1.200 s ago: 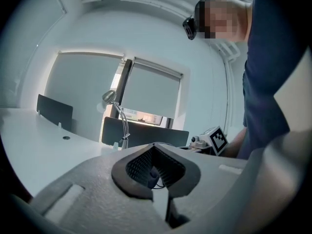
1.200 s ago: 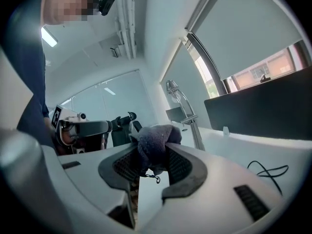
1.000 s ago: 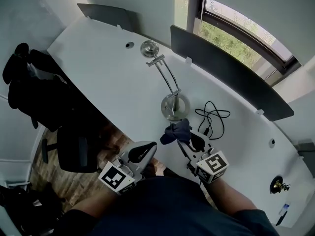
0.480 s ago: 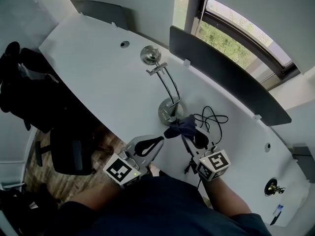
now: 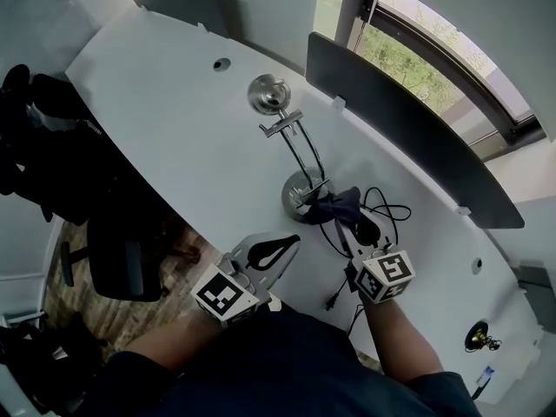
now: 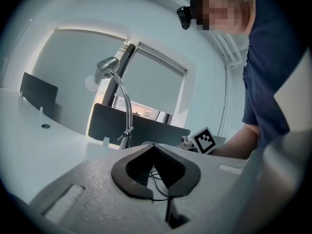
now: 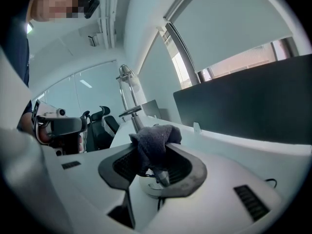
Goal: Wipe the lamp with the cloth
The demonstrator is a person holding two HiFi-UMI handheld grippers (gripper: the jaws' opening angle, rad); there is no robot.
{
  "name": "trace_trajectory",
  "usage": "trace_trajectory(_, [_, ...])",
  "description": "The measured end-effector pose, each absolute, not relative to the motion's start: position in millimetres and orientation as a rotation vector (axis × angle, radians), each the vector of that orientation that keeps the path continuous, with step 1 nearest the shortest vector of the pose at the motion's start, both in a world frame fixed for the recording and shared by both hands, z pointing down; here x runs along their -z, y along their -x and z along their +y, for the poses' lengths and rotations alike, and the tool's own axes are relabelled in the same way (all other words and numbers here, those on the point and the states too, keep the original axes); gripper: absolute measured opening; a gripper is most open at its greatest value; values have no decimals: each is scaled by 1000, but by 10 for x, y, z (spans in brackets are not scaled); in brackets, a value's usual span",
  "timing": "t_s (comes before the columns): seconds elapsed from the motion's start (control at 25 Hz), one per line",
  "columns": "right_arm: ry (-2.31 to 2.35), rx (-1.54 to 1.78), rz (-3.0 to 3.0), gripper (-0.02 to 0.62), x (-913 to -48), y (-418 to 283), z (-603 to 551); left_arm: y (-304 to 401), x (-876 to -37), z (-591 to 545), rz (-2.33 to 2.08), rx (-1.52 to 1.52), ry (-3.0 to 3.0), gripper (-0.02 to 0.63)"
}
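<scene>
Cloth pinched at the lamp base

Head view: the dark cloth point(image 5: 334, 205) is held by the right gripper point(image 5: 345, 214) at the lamp point(image 5: 294, 200) base on the white desk point(image 5: 174, 120). Left gripper point(image 5: 291, 243) view: jaws are pressed together (nothing between). Right gripper view: the cloth is pinched by the jaws

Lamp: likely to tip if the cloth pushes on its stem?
Lamp is probably stable when pushed low: base looks wide and flat. Higher up, the thin stem and offset head may sway or tip it.
</scene>
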State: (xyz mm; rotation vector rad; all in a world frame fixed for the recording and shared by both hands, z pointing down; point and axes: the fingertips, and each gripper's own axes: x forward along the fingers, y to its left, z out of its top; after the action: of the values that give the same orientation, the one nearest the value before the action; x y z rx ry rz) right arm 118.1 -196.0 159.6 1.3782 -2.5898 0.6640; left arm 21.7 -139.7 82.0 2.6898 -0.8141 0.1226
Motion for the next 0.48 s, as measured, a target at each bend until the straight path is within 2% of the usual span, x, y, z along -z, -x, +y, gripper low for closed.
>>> trace_trajectory(0.48, [-1269,-521,-2541,139,-2033,-1190,-2547,-380,-1074,-1554,-799,-179,-2648,6])
